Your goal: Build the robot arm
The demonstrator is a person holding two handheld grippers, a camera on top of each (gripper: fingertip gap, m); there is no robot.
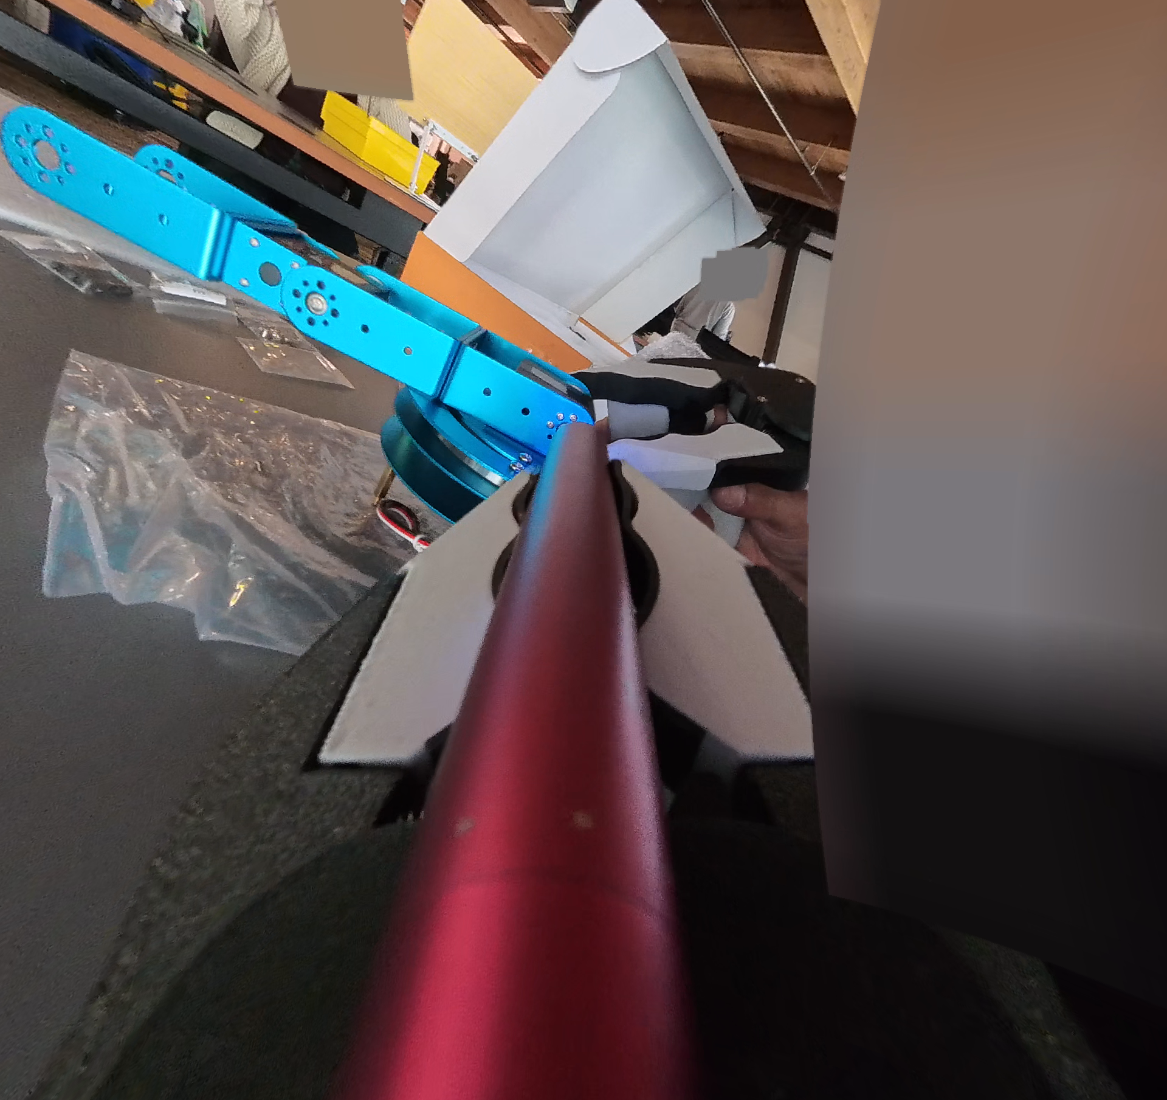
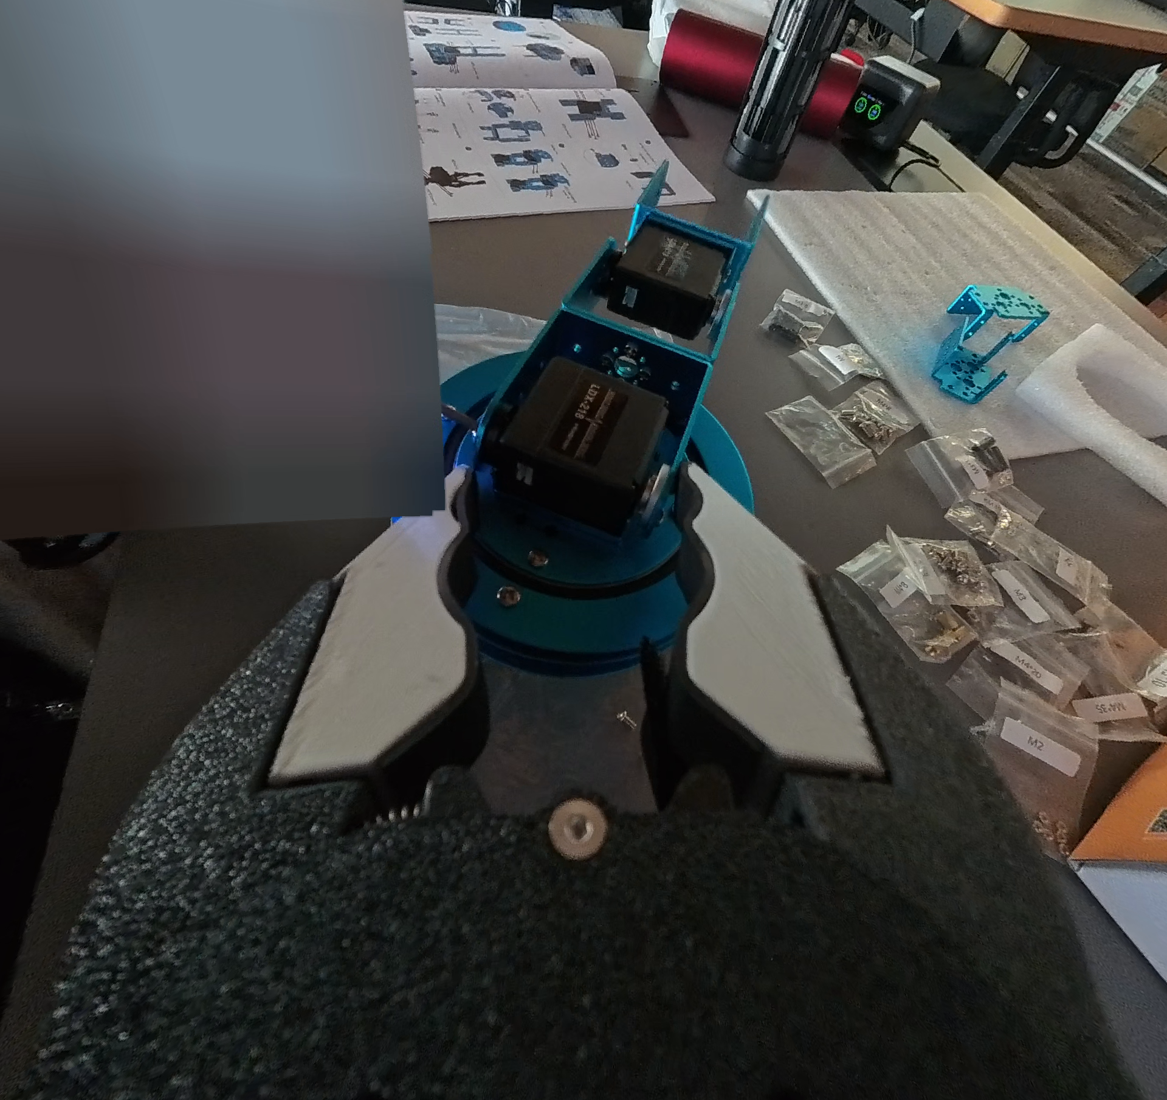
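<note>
My left gripper [image 1: 571,482] is shut on a dark red metal tool handle [image 1: 568,659] that runs out between the fingers. Its far end meets the lower bracket of a blue metal robot arm [image 1: 372,318], just above the round blue base [image 1: 429,457]. My right gripper [image 2: 578,488] has its white fingers on either side of the arm's lowest bracket [image 2: 694,387], which carries a black servo [image 2: 581,438]; it appears shut on that bracket. A second servo [image 2: 669,280] sits higher up. The right gripper also shows in the left wrist view [image 1: 631,422], with a hand behind it.
On the dark table lie an open instruction booklet [image 2: 537,122], several small bags of screws [image 2: 947,564], a loose blue bracket [image 2: 991,343] on white foam [image 2: 884,248], a black bottle [image 2: 795,46], a loose screw [image 2: 626,718] and a crumpled clear bag [image 1: 189,501]. An orange box [image 2: 1124,829] stands at the right.
</note>
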